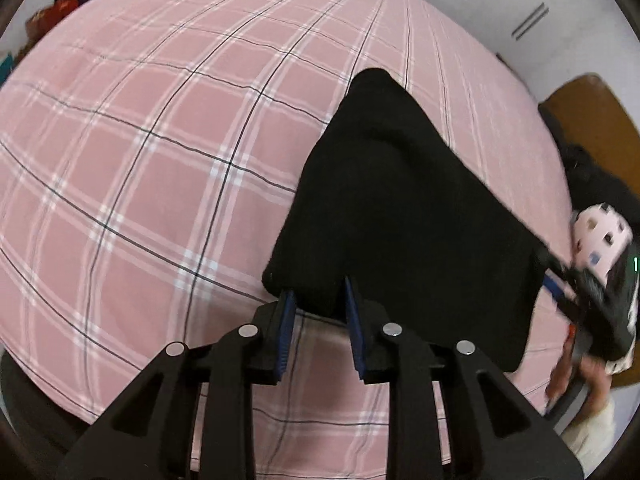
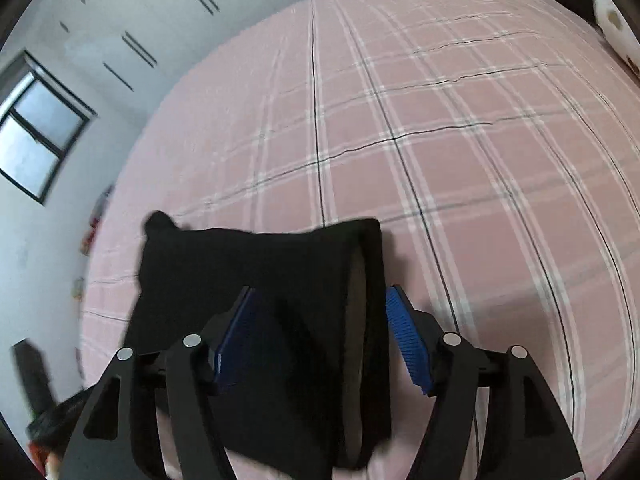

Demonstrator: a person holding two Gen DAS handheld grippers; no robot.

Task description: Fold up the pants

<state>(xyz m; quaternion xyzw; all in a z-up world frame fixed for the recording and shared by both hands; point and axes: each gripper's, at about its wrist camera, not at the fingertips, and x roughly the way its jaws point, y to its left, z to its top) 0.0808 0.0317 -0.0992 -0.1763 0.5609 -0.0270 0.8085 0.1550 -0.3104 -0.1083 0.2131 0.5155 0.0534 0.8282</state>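
Pants (image 1: 404, 216), black and already folded into a compact block, lie on the pink checked bedsheet (image 1: 152, 152) in front of you, near the edge of the bed closest to you.

Your left gripper (image 1: 320, 300) points steeply down at the near end of the fold. Its blue pads (image 1: 287, 332) stand a little apart, with the edge of the cloth just at their tips; you can see a gap of sheet between them, so they are not clamping anything.

Your right gripper (image 2: 320, 320) hangs over the other side of the pants (image 2: 256, 304). Its jaws stand wide, one blue pad (image 2: 408, 340) out over bare bedsheet (image 2: 460, 160) and the other over the black cloth, with the folded edge between them but neither pad pressing on it. In the left wrist view that gripper shows blurred at the right edge, by your hand (image 1: 592, 372).

White cupboards (image 2: 132, 32) and a window (image 2: 36, 140) stand beyond the bed.
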